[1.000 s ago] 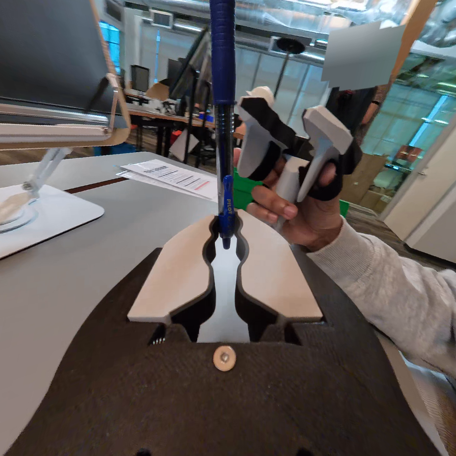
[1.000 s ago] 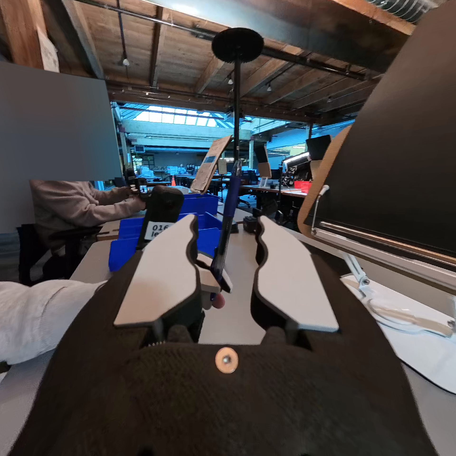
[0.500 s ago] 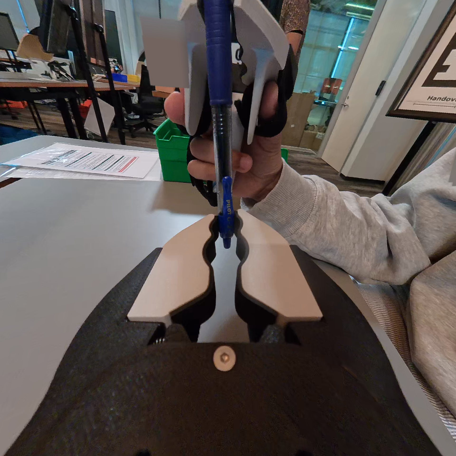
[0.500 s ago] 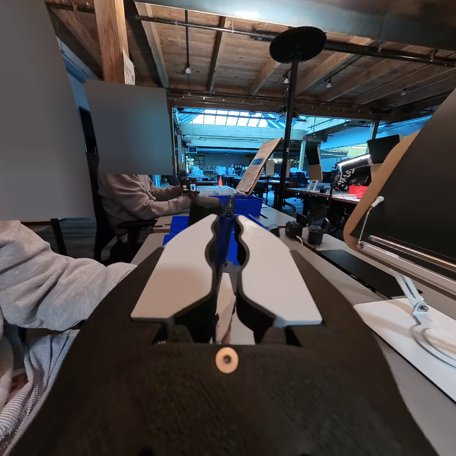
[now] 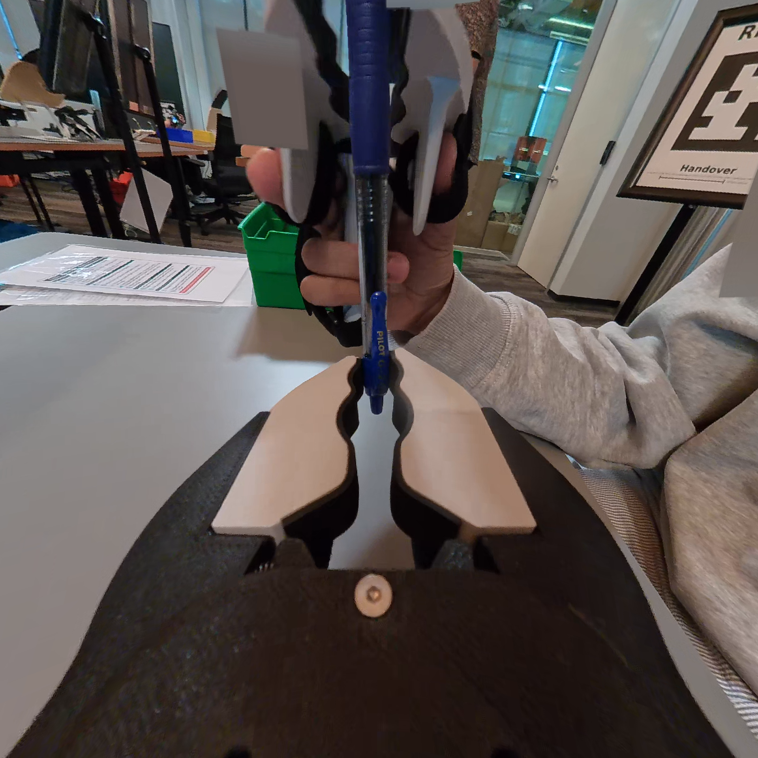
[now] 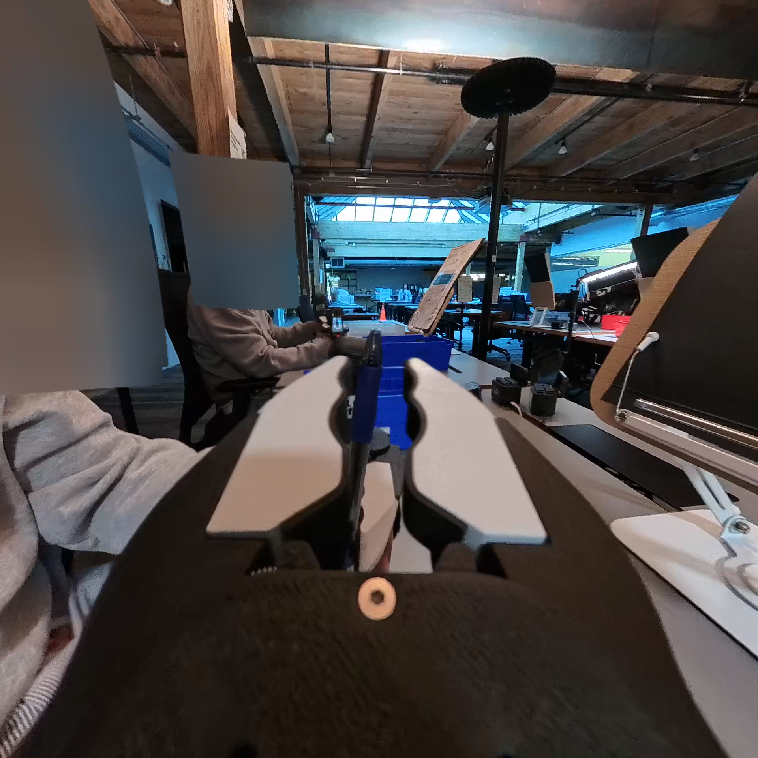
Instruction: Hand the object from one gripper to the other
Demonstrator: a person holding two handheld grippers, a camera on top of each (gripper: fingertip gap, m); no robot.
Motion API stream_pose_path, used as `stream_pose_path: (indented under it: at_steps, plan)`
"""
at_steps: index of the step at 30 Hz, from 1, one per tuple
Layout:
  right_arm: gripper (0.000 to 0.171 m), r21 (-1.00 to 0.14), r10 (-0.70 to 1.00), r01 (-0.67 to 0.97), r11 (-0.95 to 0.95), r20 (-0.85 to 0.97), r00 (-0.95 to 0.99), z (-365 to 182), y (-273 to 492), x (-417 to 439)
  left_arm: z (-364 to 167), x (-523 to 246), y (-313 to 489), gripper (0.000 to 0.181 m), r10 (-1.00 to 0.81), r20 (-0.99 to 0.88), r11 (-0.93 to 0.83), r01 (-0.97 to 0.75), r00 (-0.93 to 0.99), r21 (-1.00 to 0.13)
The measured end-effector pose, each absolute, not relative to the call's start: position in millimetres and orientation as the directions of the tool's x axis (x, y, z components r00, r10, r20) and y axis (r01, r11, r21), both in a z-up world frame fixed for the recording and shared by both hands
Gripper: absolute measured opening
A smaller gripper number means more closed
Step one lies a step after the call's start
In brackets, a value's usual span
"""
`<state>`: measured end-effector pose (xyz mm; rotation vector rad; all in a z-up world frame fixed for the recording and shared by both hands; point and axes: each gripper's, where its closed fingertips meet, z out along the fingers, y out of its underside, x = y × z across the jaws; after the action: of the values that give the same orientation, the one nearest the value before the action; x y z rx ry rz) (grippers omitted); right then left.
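We see the pen (image 5: 371, 229) upright, its clip end pinched at the tips of our left tongs (image 5: 376, 371). Our right tongs (image 6: 377, 379) straddle its blue grip from above, spread a little, a gap showing on each side of the barrel; the hand (image 5: 393, 266) holds them

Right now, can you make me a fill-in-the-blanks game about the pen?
1. The pen has a ___ grip.
2. The fingers of the left gripper are ___ on the pen's clip end.
3. The fingers of the right gripper stand on ___ sides of the pen.
4. The bin past the table is ___.
Missing words: blue; shut; both; green.
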<state>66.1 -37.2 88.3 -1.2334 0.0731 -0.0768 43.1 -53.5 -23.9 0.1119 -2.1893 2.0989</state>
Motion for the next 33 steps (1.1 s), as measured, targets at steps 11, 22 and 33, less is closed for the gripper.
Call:
stream_pose_path:
  at_steps: [11, 22, 33]
  plan:
    - [0.016, -0.965, -0.003, -0.044, 0.257, -0.046, 0.999, 78, -27, 57, -25, 36, -55, 0.011, 0.061, 0.131, 0.055, -0.128, -0.989, -0.99]
    - [0.011, -0.967, -0.029, -0.018, 0.254, -0.026, 0.999, 80, -26, 56, -24, 41, -55, 0.025, 0.031, 0.138, 0.032, -0.137, -0.99, -0.99]
    - [0.011, -0.902, -0.227, 0.052, 0.428, -0.052, 0.972, 136, -75, 79, -7, 71, -40, 0.071, -0.116, 0.166, -0.11, -0.153, -0.979, -0.982]
